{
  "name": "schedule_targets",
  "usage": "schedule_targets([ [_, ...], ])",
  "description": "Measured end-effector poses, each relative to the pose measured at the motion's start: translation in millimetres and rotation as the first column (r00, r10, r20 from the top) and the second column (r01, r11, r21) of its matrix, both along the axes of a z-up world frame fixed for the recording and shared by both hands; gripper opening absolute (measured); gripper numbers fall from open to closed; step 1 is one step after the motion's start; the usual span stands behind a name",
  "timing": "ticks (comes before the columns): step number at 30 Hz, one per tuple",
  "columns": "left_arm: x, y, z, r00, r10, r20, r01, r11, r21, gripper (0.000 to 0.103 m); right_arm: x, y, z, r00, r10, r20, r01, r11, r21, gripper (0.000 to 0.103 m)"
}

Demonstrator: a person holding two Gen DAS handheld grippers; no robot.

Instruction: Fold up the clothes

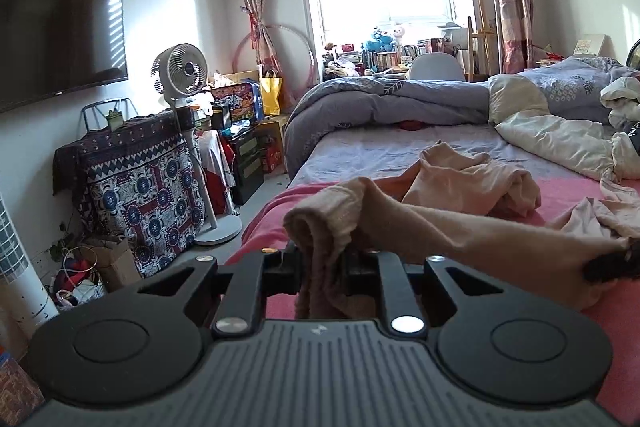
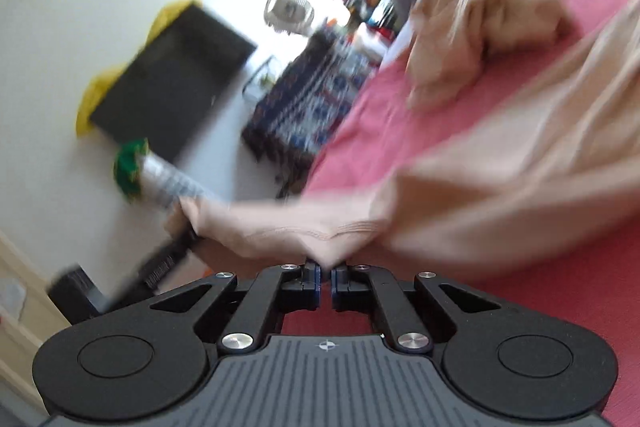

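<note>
A beige garment (image 1: pixel 460 235) hangs stretched between my two grippers above the pink bed cover (image 1: pixel 580 187). My left gripper (image 1: pixel 320 255) is shut on one bunched end, which folds over its fingers. At the right edge of the left wrist view, a dark part of my right gripper (image 1: pixel 612 267) grips the other end. The right wrist view is tilted and blurred. There my right gripper (image 2: pixel 326 267) is shut on a seamed edge of the garment (image 2: pixel 500 187). More beige cloth (image 1: pixel 472 179) lies crumpled further up the bed (image 2: pixel 492 19).
A grey quilt (image 1: pixel 380 103) and a white blanket (image 1: pixel 560 139) are heaped at the bed's far end. Left of the bed are a narrow strip of floor, a standing fan (image 1: pixel 180 71), a cloth-covered cabinet (image 1: pixel 140 187) and a wall television (image 1: pixel 60 35).
</note>
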State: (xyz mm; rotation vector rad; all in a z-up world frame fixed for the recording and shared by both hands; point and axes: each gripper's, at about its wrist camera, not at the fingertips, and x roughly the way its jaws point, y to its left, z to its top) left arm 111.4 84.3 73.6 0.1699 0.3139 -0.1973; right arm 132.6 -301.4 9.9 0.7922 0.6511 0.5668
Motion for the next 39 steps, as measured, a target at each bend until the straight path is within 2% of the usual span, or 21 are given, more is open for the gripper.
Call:
schedule_targets([
  [1, 12, -10, 13, 1.000, -0.020, 0.016, 0.020, 1.000, 0.001, 0.020, 5, -21, 26, 0.997, -0.066, 0.043, 0.065, 0.998, 0.013, 0.005],
  [3, 20, -32, 50, 0.988, -0.066, 0.137, 0.068, 0.998, -0.006, 0.020, -2, -57, 87, 0.967, -0.153, 0.203, 0.144, 0.988, 0.058, 0.003],
  [5, 16, -45, 74, 0.967, -0.114, 0.227, 0.122, 0.992, -0.020, 0.020, -20, -71, 135, 0.928, -0.146, 0.344, 0.145, 0.989, 0.027, 0.003],
  [7, 7, -53, 81, 0.952, -0.151, 0.268, 0.156, 0.988, 0.001, 0.020, -39, -67, 156, 0.906, -0.070, 0.418, 0.110, 0.991, -0.071, 0.004],
  [10, -5, -49, 58, 0.957, -0.168, 0.236, 0.157, 0.985, 0.067, 0.020, -53, -46, 134, 0.927, 0.044, 0.373, 0.037, 0.977, -0.209, 0.009],
  [13, -7, -31, 24, 0.985, -0.118, 0.128, 0.107, 0.990, 0.092, 0.020, -51, -24, 70, 0.980, 0.082, 0.180, -0.027, 0.957, -0.287, 0.011],
  [15, -9, -12, 1, 0.996, -0.072, 0.049, 0.068, 0.995, 0.078, 0.020, -54, 2, 30, 0.993, 0.070, 0.091, -0.028, 0.915, -0.402, 0.011],
  [17, -17, 6, -19, 0.999, -0.042, 0.005, 0.041, 0.996, 0.081, 0.021, -69, 35, 4, 0.994, 0.073, 0.087, -0.010, 0.822, -0.569, 0.013],
  [18, -21, 14, -28, 0.999, -0.032, -0.016, 0.033, 0.996, 0.080, 0.021, -83, 57, -3, 0.988, 0.098, 0.116, 0.005, 0.745, -0.667, 0.025],
  [19, -24, 21, -34, 0.999, -0.029, -0.036, 0.032, 0.997, 0.074, 0.022, -95, 81, -8, 0.976, 0.143, 0.162, 0.029, 0.659, -0.752, 0.046],
  [21, -31, 33, -45, 0.997, -0.031, -0.068, 0.035, 0.997, 0.062, 0.024, -114, 123, -15, 0.931, 0.256, 0.259, 0.098, 0.508, -0.856, 0.069],
  [24, -37, 37, -49, 0.997, -0.036, -0.066, 0.039, 0.998, 0.048, 0.025, -135, 176, -31, 0.833, 0.394, 0.388, 0.284, 0.297, -0.912, 0.078],
  [25, -38, 37, -46, 0.998, -0.038, -0.057, 0.040, 0.998, 0.040, 0.024, -133, 188, -35, 0.815, 0.412, 0.408, 0.328, 0.253, -0.910, 0.084],
  [27, -40, 36, -41, 0.998, -0.044, -0.039, 0.044, 0.999, 0.019, 0.024, -120, 203, -45, 0.819, 0.422, 0.390, 0.330, 0.209, -0.920, 0.082],
  [28, -40, 35, -37, 0.998, -0.046, -0.031, 0.047, 0.999, 0.012, 0.024, -113, 210, -50, 0.824, 0.424, 0.376, 0.325, 0.190, -0.926, 0.072],
  [29, -40, 35, -33, 0.999, -0.049, -0.023, 0.049, 0.999, 0.008, 0.025, -107, 213, -52, 0.837, 0.422, 0.349, 0.293, 0.192, -0.937, 0.058],
  [30, -39, 35, -29, 0.998, -0.052, -0.016, 0.053, 0.999, 0.007, 0.025, -102, 213, -52, 0.852, 0.419, 0.312, 0.247, 0.204, -0.947, 0.023],
  [31, -35, 34, -27, 0.998, -0.057, -0.011, 0.057, 0.998, 0.011, 0.025, -99, 211, -49, 0.865, 0.403, 0.298, 0.227, 0.215, -0.950, 0.009],
  [32, -31, 33, -24, 0.998, -0.062, -0.007, 0.062, 0.998, 0.017, 0.026, -94, 206, -42, 0.873, 0.379, 0.305, 0.234, 0.223, -0.946, 0.009],
  [36, 5, 11, 5, 0.996, -0.084, 0.037, 0.084, 0.996, 0.011, 0.024, -53, 174, 22, 0.854, 0.283, 0.436, 0.403, 0.169, -0.899, 0.009],
  [39, 3, -11, 47, 0.965, -0.136, 0.224, 0.147, 0.989, -0.033, 0.024, -55, 147, 95, 0.755, 0.180, 0.630, 0.605, 0.180, -0.776, 0.009],
])
